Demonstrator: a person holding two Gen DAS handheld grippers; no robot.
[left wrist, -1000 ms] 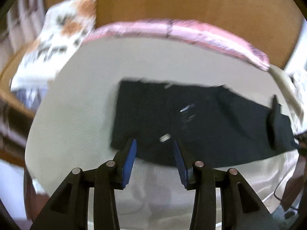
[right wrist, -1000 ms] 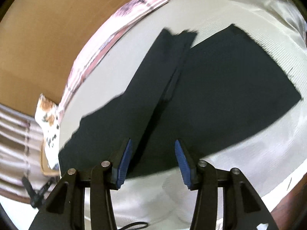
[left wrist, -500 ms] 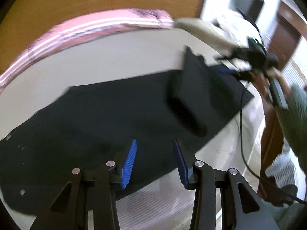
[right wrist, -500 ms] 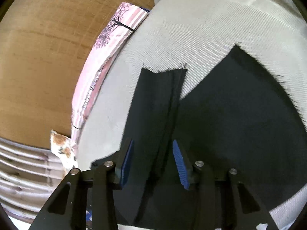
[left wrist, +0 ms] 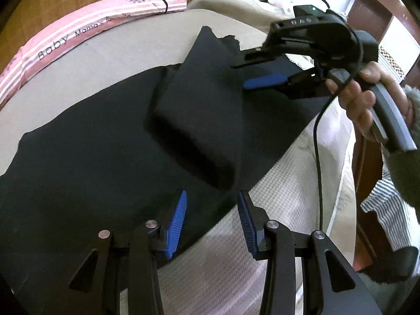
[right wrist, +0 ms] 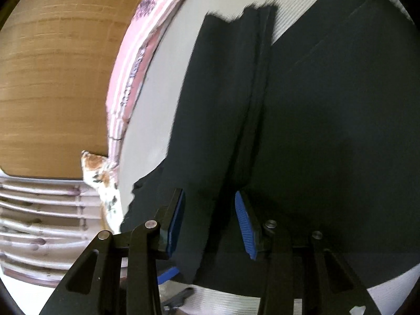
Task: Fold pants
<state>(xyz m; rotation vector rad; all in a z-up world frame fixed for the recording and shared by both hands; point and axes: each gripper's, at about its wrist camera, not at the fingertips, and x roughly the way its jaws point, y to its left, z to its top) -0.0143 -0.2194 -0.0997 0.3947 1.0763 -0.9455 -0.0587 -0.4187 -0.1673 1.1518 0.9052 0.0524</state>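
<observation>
Pants point(left wrist: 110, 157) lengthwise across bed point(left wrist: 262, 210), leg end folded back; both grippers' fingers point(left wrist: 178, 218) half-open, empty.

Left gripper point(left wrist: 212, 220): black linkage arms, silver pivot screws, ribbed blue pads. Right gripper point(left wrist: 258, 71): same build, black cable trailing. Grey fuzzy sleeve point(left wrist: 405, 173).

Soft daylight, brightest at the left view's right edge. The black pants point(left wrist: 92, 157) swallow detail. Right view shows motion blur; fisheye bends both rims.
</observation>
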